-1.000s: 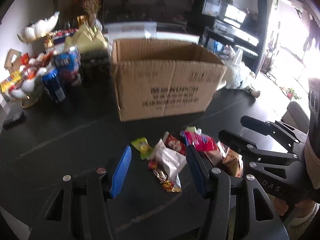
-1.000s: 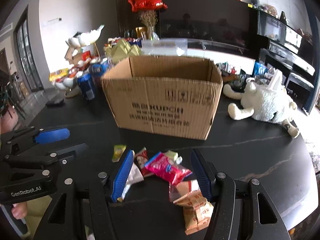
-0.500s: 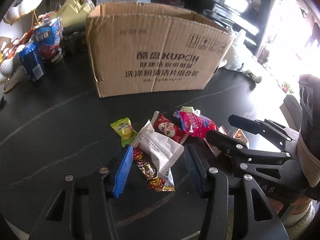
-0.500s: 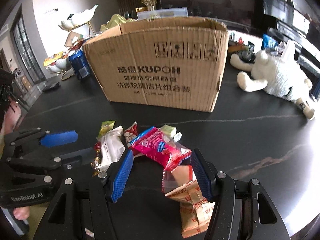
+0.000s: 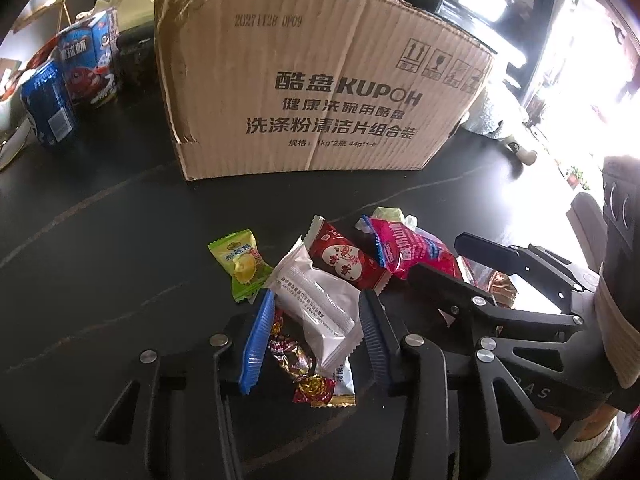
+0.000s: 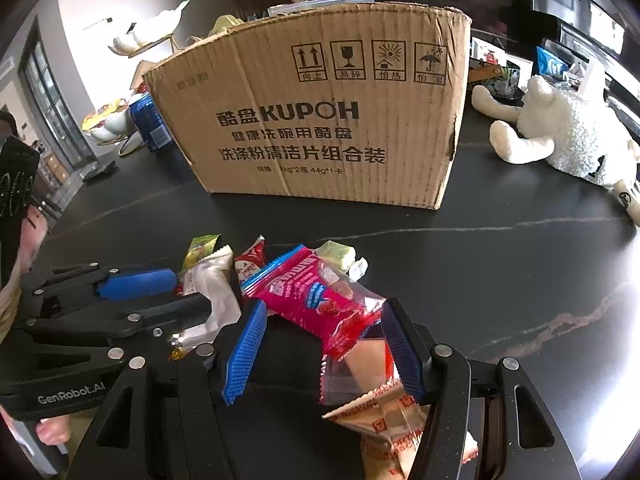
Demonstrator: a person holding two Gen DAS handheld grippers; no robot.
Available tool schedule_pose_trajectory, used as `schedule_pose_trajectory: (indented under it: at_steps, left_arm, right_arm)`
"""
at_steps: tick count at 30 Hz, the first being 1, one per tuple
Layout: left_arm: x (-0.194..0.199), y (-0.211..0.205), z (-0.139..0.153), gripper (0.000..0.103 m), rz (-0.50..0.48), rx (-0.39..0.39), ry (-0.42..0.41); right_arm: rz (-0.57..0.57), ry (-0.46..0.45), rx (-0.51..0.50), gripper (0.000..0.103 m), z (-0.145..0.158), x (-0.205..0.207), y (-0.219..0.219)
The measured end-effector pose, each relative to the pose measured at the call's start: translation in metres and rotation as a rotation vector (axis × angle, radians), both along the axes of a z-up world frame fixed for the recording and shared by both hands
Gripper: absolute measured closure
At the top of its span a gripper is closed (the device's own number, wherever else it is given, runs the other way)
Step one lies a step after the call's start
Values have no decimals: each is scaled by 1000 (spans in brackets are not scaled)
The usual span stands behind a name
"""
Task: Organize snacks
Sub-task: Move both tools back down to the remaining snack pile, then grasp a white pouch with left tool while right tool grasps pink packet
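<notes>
Your left gripper (image 5: 316,328) is closing its jaws around the white packet (image 5: 316,300), not yet pressing it. Your right gripper (image 6: 324,344) stands half open astride the pink packet (image 6: 316,300). Both packets lie on the tabletop (image 5: 100,248) just before the cardboard box (image 5: 320,80).

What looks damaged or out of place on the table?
The cardboard box has a torn, crumpled left front corner. The snack packets lie in a loose overlapping heap in front of it, none visibly inside.
</notes>
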State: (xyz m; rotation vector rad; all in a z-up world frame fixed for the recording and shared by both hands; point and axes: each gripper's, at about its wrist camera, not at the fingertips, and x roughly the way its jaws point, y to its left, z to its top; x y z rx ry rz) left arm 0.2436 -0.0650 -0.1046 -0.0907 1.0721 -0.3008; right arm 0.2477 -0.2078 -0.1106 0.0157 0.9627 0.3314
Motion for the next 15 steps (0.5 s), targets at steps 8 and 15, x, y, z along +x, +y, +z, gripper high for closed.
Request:
schedule_pose_trajectory:
  at_steps: [8,15]
  left_arm:
    - [3,1,-11,65,10,1,42]
    - [13,7,-16,67,31,-14,56]
  right_arm:
    - [14,17,7,42,-7,7,1]
    - [8,25,-3,42,-11,12,2]
